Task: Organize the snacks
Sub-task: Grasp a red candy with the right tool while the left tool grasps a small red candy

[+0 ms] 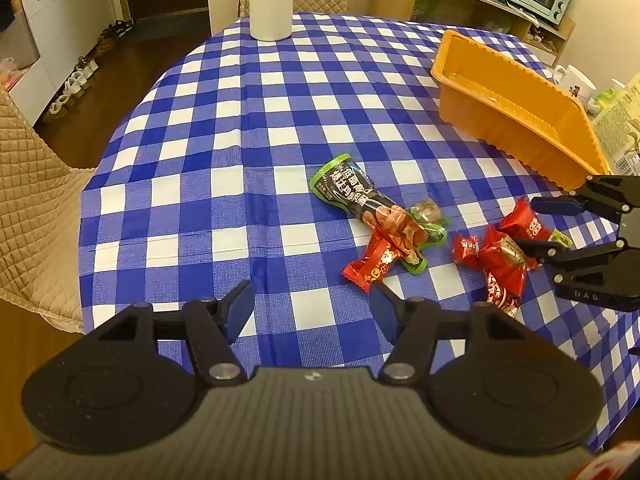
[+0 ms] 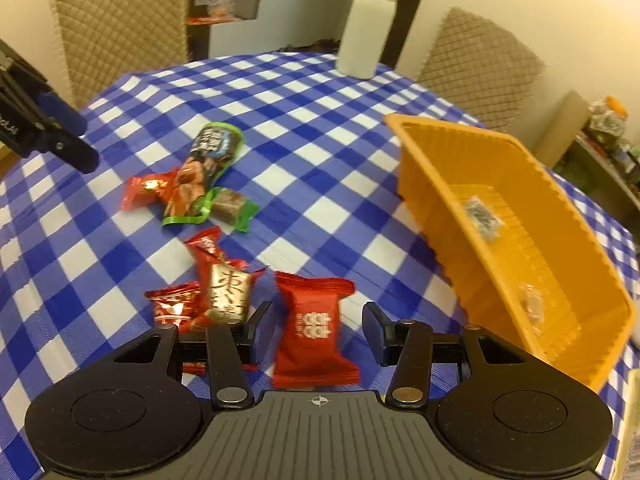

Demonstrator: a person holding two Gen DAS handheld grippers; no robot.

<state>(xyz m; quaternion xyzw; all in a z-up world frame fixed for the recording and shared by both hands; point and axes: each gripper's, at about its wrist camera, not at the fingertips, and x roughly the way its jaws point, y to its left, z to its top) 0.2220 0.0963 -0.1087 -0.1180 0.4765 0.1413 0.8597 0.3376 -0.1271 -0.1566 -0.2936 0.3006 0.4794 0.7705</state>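
Observation:
My right gripper is shut on a red snack packet, one pad on each long side. The left wrist view shows the same hold at the table's right, right gripper on packet. Beside it lie a gold-and-red packet and smaller red ones. Farther off are a green-and-black pouch, a red packet and a small green-wrapped piece. The orange tray holds two small wrapped sweets. My left gripper is open over bare cloth.
The round table wears a blue-and-white checked cloth. A white bottle stands at its far edge. Padded chairs ring the table. White mugs and a printed box sit behind the tray.

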